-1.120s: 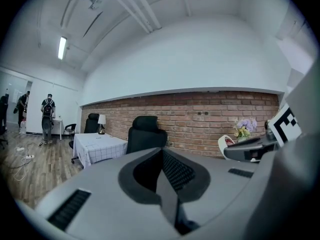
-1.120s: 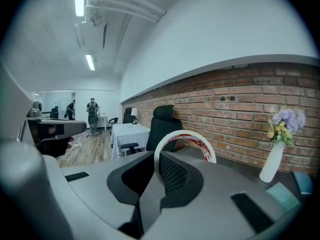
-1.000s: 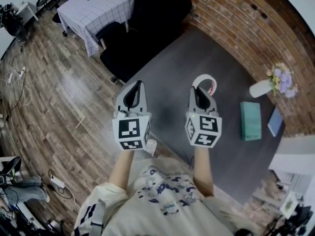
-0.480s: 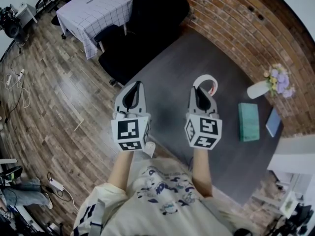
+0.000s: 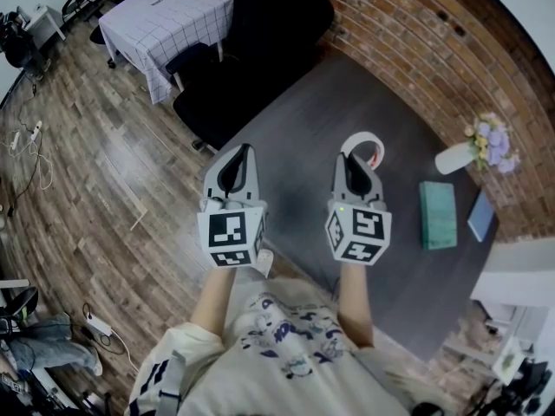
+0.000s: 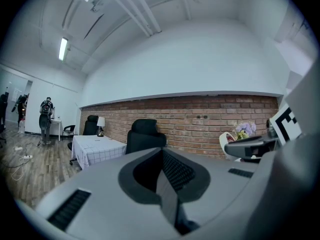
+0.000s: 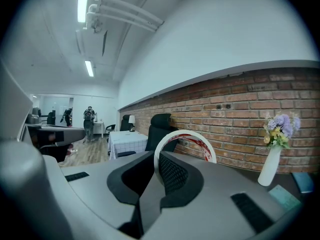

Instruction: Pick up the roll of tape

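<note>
The roll of tape (image 5: 360, 135) is a white ring with red print inside. It stands upright above the dark grey table (image 5: 321, 111), clamped by its near edge in my right gripper (image 5: 353, 159). In the right gripper view the ring (image 7: 185, 132) rises out of the shut jaws of the right gripper (image 7: 158, 160), clear of the tabletop. My left gripper (image 5: 240, 154) hovers level beside it over the table's left edge. In its own view the left gripper (image 6: 161, 159) shows pads closed together with nothing between them.
A teal box (image 5: 438, 215), a blue book (image 5: 482, 217) and a white vase of flowers (image 5: 460, 156) sit at the table's right by the brick wall. A black office chair (image 5: 260, 33) and a checked-cloth table (image 5: 169, 16) stand beyond. Cables lie on the wood floor at left.
</note>
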Motion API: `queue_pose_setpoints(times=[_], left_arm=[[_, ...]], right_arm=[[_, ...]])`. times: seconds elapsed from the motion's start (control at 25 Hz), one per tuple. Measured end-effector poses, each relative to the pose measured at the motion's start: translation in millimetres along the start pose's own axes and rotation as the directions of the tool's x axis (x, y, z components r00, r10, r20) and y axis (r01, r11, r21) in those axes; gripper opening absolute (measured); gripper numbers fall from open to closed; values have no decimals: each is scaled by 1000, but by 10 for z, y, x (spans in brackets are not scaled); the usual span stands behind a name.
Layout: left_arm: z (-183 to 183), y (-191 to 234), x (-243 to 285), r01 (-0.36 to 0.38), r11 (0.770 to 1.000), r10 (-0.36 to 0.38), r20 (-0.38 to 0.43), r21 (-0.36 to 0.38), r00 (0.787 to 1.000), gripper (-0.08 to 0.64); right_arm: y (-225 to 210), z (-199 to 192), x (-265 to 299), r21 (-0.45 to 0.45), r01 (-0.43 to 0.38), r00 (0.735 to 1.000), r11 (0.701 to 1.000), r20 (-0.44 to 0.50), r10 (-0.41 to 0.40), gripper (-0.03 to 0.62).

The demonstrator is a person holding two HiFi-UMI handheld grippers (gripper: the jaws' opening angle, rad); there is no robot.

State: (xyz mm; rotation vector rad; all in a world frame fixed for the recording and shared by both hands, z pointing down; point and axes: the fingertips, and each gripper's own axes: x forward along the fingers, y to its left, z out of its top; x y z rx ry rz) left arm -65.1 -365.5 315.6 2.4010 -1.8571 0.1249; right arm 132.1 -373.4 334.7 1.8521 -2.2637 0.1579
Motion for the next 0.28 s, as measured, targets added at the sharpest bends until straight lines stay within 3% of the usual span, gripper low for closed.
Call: queue_pose_setpoints(times=[0.28], left_arm=[[13,12,-8,0,1000,0,3,1,1000,3]], right_arm=[[19,43,-10,-1,2,1000,1000,14,-2,31]])
